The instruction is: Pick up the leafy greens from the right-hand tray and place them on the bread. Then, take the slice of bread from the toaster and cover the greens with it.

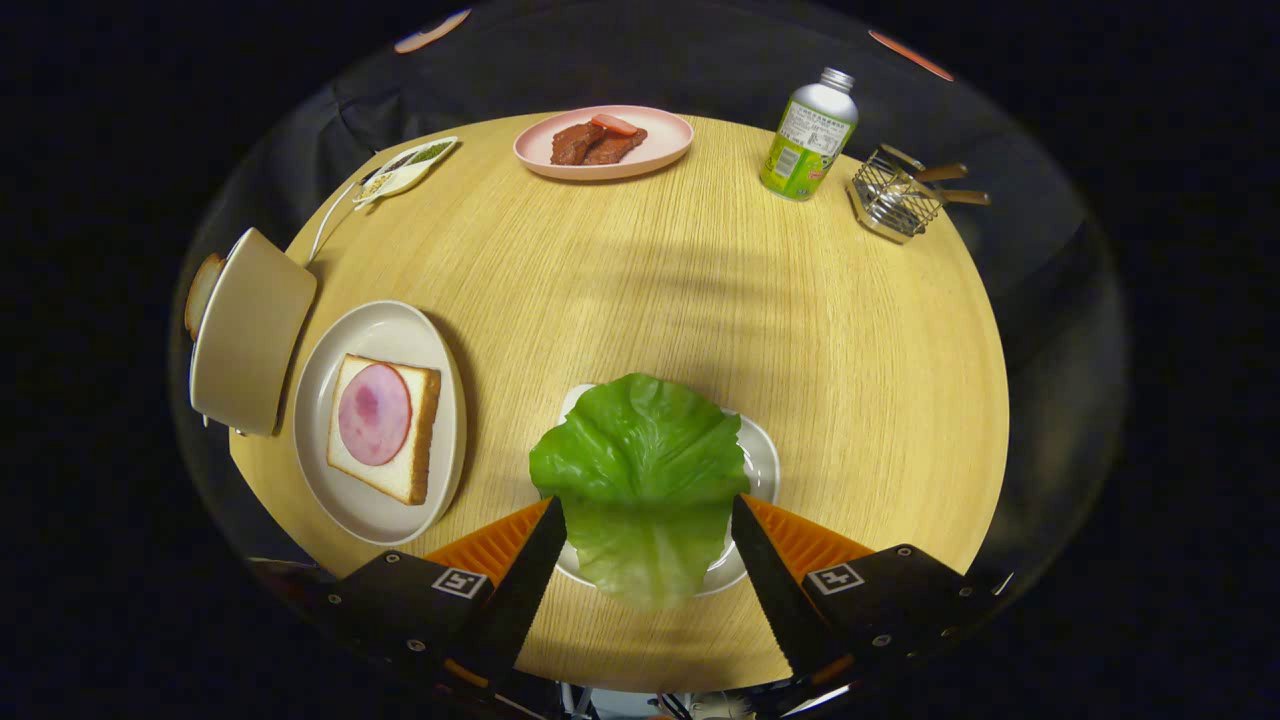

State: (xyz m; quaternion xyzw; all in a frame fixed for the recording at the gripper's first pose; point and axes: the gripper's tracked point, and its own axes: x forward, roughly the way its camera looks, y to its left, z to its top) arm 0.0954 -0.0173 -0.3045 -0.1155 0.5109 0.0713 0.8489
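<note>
A green lettuce leaf (640, 470) sits between my fingers, over a small white tray (762, 462). My gripper (645, 503) is shut on the leaf; both fingertips press its sides, and its near end is blurred close to the camera. To the left, a white plate (330, 380) holds a bread slice (422, 440) topped with a round of ham (374, 413). Beyond that plate stands a beige toaster (250, 330) with a bread slice (202, 292) sticking out of it.
On the round wooden table (700, 300), a pink plate with meat slices (603, 141) stands at the far side. A green bottle (810, 135) and a wire rack (897, 195) are at the far right. A small condiment dish (405, 168) lies at the far left.
</note>
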